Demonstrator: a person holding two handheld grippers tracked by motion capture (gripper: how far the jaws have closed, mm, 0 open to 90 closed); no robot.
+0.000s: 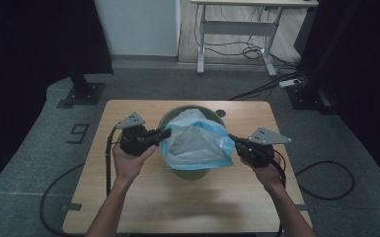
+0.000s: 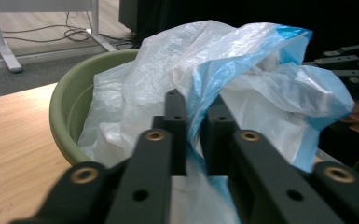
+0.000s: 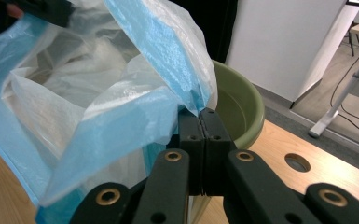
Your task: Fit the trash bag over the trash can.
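A white and blue plastic bag [image 1: 197,143] sits in a green bowl [image 1: 190,173] at the middle of the wooden table and is spread wide over it. My left gripper [image 1: 167,133] is at the bag's left edge. In the left gripper view the jaws [image 2: 193,105] stand nearly together, with the blue rim bunched between them. My right gripper [image 1: 233,139] holds the right edge. In the right gripper view the jaws [image 3: 199,114] are pressed tight on the bag's [image 3: 121,121] blue rim, with the bowl [image 3: 242,102] behind.
The table [image 1: 128,197] has a small round hole [image 1: 220,113] behind the bowl. A black stand base [image 1: 81,94] sits on the floor at the back left. A desk frame [image 1: 237,29] and loose cables lie beyond the table.
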